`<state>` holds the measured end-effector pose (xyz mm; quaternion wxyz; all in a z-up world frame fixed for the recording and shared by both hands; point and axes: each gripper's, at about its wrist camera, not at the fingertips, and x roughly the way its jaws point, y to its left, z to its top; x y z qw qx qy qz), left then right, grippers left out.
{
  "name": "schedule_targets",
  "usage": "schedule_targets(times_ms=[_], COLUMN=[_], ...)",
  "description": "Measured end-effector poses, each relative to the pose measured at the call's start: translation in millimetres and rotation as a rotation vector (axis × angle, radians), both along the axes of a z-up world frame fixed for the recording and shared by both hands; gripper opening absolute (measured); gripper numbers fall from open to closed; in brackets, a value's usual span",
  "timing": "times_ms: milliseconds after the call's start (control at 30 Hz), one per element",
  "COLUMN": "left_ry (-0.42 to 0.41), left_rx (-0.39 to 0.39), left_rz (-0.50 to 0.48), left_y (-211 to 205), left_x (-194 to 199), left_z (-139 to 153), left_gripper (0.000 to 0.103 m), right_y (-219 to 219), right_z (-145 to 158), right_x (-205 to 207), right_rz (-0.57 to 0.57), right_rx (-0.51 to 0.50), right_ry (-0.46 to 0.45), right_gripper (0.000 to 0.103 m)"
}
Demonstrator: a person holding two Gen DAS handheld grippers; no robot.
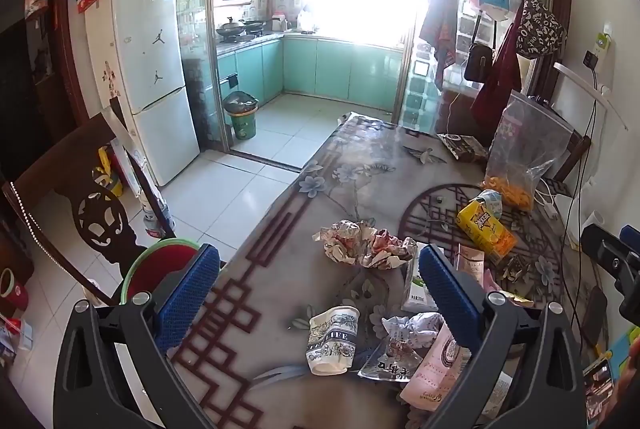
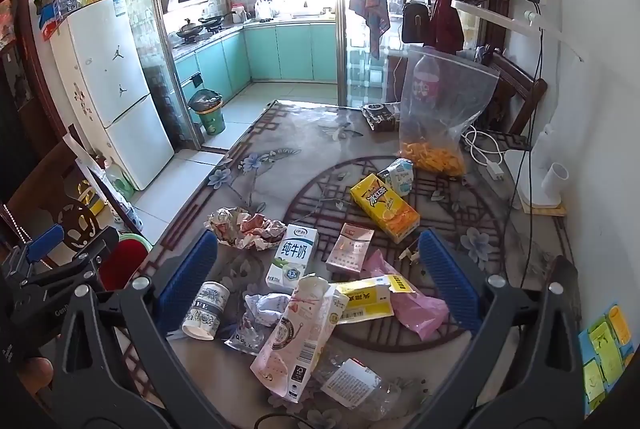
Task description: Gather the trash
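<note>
With both sets of jaws spread wide and gripping nothing, left gripper [image 1: 320, 293] and right gripper [image 2: 318, 281] hang tilted down over the litter on the tabletop [image 2: 304, 133]. Trash lies loose and overlapping: paper cup [image 1: 332, 343] on its side between the left jaws, tall pink carton [image 2: 298, 337] across a clear wrapper [image 2: 352, 385], milk carton [image 2: 292, 257], yellow box [image 2: 368, 299] on a pink bag [image 2: 412, 303]. Risks, as judged: closing on the cup could crush it or roll it off the near edge; a grasp in the heap may catch two items and drop one. Further out, the yellow drink box [image 2: 386, 207] and crumpled paper [image 2: 246, 229]. Green bin [image 2: 210, 115] stands well apart on the kitchen floor, so a long carry; the charger cable [image 2: 486, 149] could snag.
</note>
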<state>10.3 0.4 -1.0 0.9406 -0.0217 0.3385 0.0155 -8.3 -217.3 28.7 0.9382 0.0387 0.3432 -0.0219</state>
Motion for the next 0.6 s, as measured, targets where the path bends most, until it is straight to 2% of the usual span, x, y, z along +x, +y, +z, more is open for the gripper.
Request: schedule_targets(times_ms=[600], left_ry=[0.004], left_rx=[0.025], left_rz=[-0.011], left_y=[-10.0], left_x=[6.5], left_z=[2.6], left_gripper=[0.095], right_y=[-3.4], right_z=[-4.5], right_x=[7.2], right_rz=[-0.018], right_rx=[-0.003], right_ry=[0.014], right_gripper=[0.1])
